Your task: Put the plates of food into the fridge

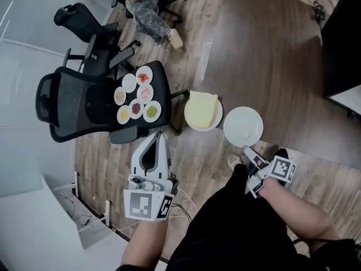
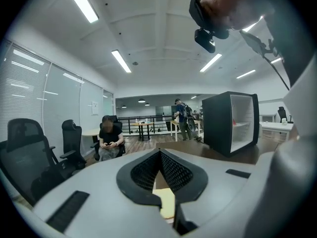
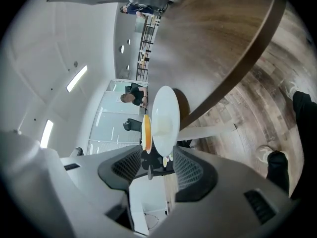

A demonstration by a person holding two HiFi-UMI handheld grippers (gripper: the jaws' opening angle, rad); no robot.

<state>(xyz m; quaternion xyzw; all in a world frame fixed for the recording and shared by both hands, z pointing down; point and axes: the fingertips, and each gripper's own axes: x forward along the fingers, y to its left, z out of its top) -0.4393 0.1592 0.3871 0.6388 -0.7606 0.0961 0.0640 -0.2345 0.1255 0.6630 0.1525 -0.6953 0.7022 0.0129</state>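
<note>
Where the dark wooden table (image 1: 282,66) comes round to its near edge, two plates sit side by side: a plate of yellow food (image 1: 203,110) and, to its right, a white plate (image 1: 242,126). The person stands over them with a gripper in each hand.

The right gripper (image 1: 246,149) is rolled onto its side with its jaws well apart, and the white plate's near rim is right at their tips. Whether the pads touch it I can't make out. The left gripper (image 1: 159,134) is closed tight on nothing and hangs over the wood-plank floor (image 1: 197,157), between the table and a black mesh office chair (image 1: 73,103). On that chair's seat lie several small plates (image 1: 145,75) of red, yellow and green food.

The fridge (image 2: 230,123), a black box with a white inside and an open front, stands further back on the same table, well apart from all the plates.

Round about is an open office. Long strip lights (image 2: 121,61) run across a white ceiling, and a glazed wall (image 2: 34,90) with blinds lines one side. A second chair (image 1: 90,30) stands behind the first, with a seated person (image 1: 148,7) beyond it and a standing person (image 2: 181,114) by the desks at the far end.
</note>
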